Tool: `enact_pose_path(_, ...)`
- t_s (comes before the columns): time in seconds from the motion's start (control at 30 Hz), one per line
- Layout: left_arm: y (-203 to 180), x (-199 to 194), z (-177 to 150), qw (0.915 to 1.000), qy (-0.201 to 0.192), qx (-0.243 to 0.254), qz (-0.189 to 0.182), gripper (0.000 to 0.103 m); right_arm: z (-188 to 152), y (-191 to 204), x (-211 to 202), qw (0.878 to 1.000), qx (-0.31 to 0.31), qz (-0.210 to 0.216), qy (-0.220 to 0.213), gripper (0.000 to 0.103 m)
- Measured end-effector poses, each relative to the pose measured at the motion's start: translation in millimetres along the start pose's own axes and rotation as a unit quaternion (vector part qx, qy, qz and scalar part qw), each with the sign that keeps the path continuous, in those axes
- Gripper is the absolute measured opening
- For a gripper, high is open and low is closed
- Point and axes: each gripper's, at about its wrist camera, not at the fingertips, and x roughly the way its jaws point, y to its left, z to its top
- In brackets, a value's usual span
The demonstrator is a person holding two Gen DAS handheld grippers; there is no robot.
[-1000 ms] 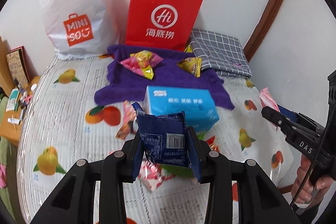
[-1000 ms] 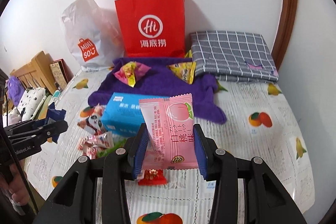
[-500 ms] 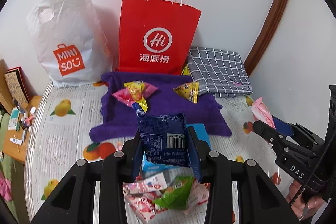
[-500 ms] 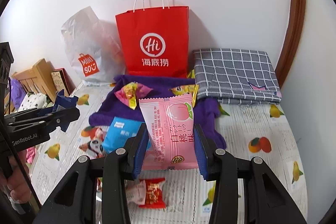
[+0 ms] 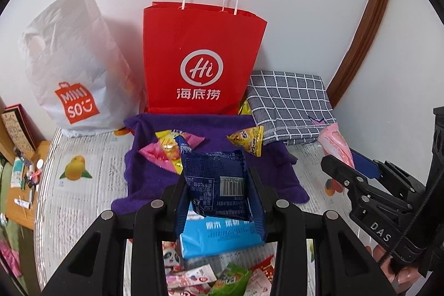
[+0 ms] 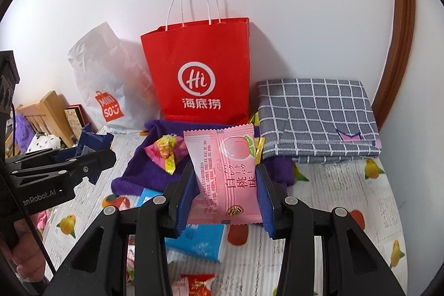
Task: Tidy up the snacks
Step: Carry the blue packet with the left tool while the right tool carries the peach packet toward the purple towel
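Left gripper clamps a dark blue snack packet, right gripper clamps a pink peach snack packet, both held above the fruit-print bed. Beyond lie a purple towel with yellow-pink snacks, a blue tissue pack, red paper bag and white plastic bag at the wall.

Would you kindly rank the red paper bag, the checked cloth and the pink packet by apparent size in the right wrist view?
1. red paper bag
2. checked cloth
3. pink packet, though nearness enlarges it
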Motion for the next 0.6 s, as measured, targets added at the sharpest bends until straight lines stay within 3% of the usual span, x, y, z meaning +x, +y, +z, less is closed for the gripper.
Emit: enact_pose_path(0.6,11,41,26,0.9989,0.015,0.017,0.041,0.036,23,-18,70,1.000,-0.014,-0.013,0.022,0.042)
